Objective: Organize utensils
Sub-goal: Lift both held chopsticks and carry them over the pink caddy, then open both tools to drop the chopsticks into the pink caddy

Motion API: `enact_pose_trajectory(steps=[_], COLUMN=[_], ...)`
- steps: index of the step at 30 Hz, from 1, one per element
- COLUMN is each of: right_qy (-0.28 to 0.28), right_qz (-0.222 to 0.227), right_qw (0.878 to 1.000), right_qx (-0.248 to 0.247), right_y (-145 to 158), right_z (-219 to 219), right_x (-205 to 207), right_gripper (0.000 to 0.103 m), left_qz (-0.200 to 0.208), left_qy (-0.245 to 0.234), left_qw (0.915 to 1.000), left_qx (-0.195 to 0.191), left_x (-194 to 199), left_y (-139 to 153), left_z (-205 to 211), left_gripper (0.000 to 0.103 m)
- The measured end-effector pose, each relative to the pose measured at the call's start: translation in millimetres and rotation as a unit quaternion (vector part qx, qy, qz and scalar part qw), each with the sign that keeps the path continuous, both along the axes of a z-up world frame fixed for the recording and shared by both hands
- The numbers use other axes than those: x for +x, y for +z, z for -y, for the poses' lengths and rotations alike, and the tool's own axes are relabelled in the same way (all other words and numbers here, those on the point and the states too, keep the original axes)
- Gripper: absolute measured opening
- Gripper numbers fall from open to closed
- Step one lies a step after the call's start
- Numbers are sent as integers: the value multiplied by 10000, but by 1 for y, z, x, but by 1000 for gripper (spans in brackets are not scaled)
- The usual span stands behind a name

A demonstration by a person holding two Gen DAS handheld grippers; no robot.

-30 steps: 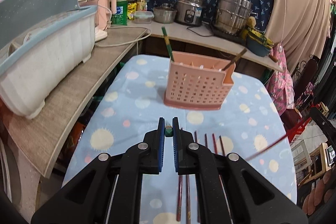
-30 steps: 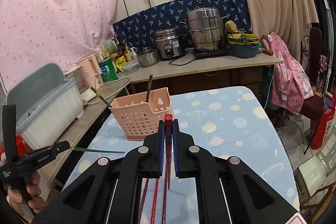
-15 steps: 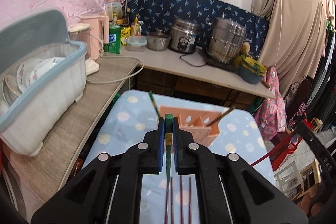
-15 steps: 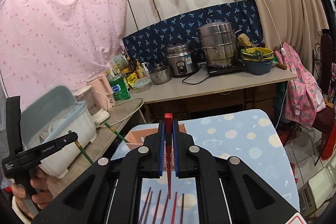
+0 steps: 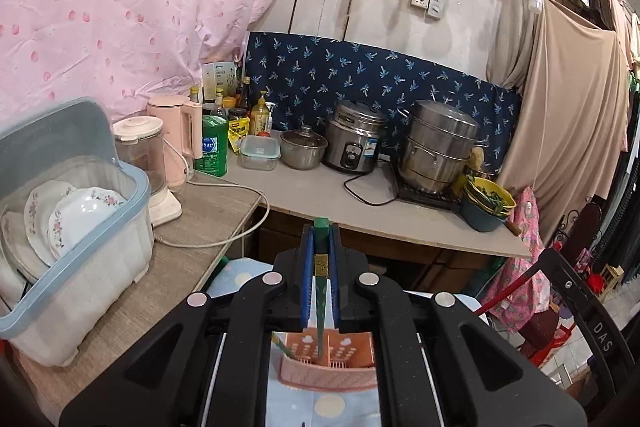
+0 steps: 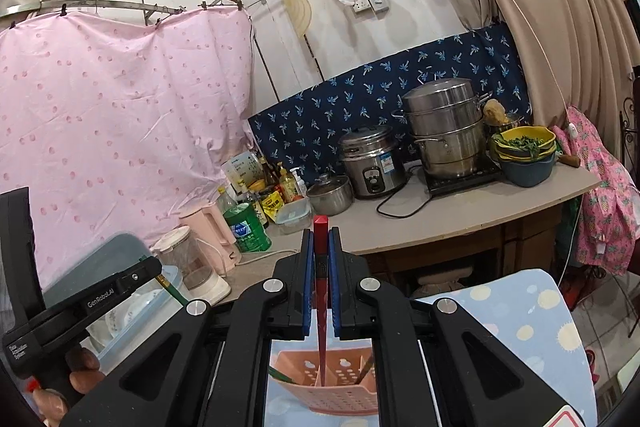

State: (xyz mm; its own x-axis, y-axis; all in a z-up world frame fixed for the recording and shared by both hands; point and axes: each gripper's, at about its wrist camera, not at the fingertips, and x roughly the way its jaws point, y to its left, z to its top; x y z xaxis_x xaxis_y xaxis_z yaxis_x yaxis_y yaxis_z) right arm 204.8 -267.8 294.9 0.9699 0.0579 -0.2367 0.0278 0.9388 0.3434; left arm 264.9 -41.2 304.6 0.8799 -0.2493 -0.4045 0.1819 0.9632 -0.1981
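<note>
Both hands are mid-delivery — each carries one chopstick above the pink perforated plastic utensil basket [image 6: 328, 383], which stands on the table with the pale blue dotted cloth [image 6: 520, 311]. The left gripper [image 5: 320, 247] is clamped tight on a dark green chopstick [image 5: 320, 291] whose point hangs down over the basket's compartments. The right gripper [image 6: 321, 247] is pinched just as firmly on a red chopstick [image 6: 320, 307], its tip over the basket's middle section, where it looks close to entering. A green and a brown chopstick already lean inside. Next, I judge, each hand must lower its stick until the tip is well within a compartment — only then let the jaws part, keeping the two grippers from knocking together.
</note>
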Motion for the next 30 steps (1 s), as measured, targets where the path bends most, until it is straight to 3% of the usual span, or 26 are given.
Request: enact_pose_trajectory(steps=[7, 15, 21, 30], right_qy=[16, 88, 55, 165], right_qz=[-430, -918, -937, -768], right_qw=[9990, 9957, 9955, 9969], right_qx=[67, 63, 123, -85], right_y=[-43, -92, -97, -84], right_z=[8, 7, 9, -1], right_x=[37, 59, 56, 19], right_gripper=[7, 7, 13, 14], left_qz=[-373, -762, -774, -714], left_qy=[-32, -122, -122, -105], left_qw=[9993, 9970, 9969, 9973], left_qx=[51, 47, 62, 153], left_x=[38, 52, 50, 23], left_y=[-42, -89, -98, -94], left_z=[7, 6, 2, -3], left_gripper=[7, 7, 9, 32])
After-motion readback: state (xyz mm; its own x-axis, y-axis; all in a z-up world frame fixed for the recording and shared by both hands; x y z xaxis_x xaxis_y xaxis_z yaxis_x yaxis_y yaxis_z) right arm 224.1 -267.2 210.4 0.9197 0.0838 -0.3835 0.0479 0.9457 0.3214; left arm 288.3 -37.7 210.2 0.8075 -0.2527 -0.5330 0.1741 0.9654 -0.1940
